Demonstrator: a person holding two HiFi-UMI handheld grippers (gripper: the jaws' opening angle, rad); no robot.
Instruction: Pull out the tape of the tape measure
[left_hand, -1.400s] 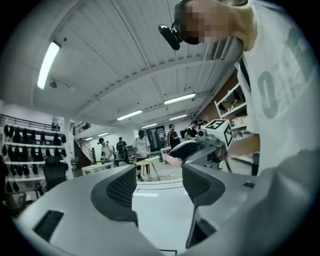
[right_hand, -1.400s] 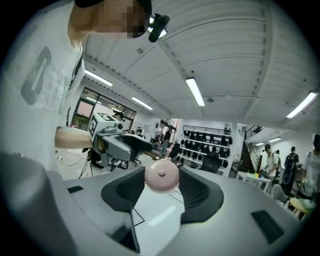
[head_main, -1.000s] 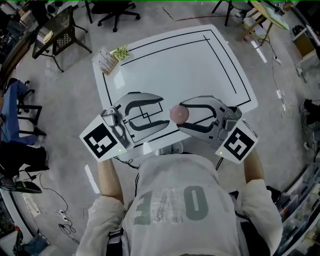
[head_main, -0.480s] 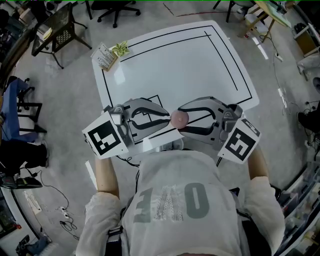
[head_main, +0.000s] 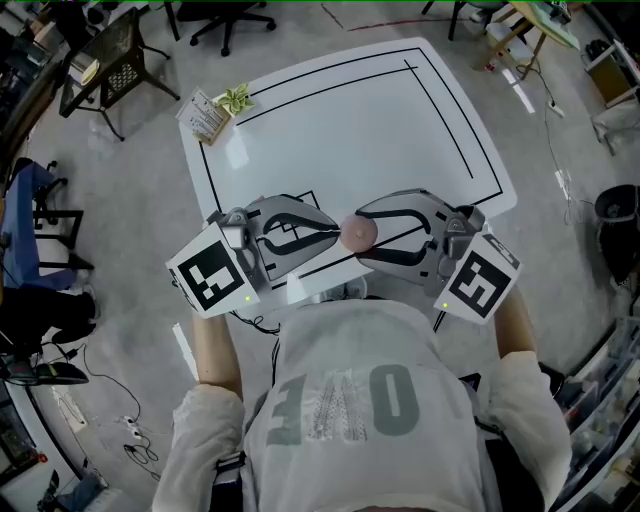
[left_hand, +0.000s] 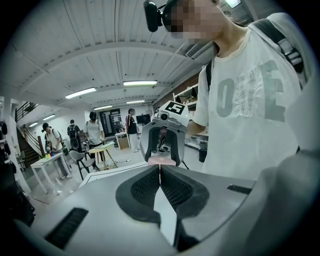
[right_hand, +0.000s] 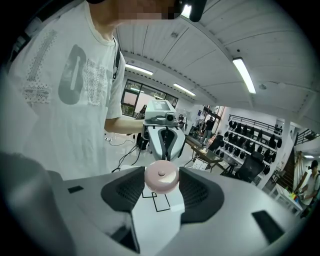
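Observation:
A round pink tape measure (head_main: 358, 232) hangs over the near edge of the white table (head_main: 350, 120), with my right gripper (head_main: 359, 234) shut on its two sides. In the right gripper view the pink case (right_hand: 161, 177) sits between the dark pads. My left gripper (head_main: 333, 232) faces it from the left, jaws closed, tips right against the case. Seen from the left gripper view, the pads meet at the case's pink rim (left_hand: 161, 162), and a thin pale strip shows between them, seemingly the tape's end. No length of pulled-out tape shows.
Black border lines and a small square outline (head_main: 290, 222) mark the table. A printed card (head_main: 205, 115) and a green paper shape (head_main: 240, 98) lie at its far left corner. Chairs (head_main: 110, 60) stand on the floor beyond, and the person's torso is close behind both grippers.
My left gripper has swung right to the tape measure and its jaws have gone from wide open to closed. The right gripper has kept its grip and barely moved.

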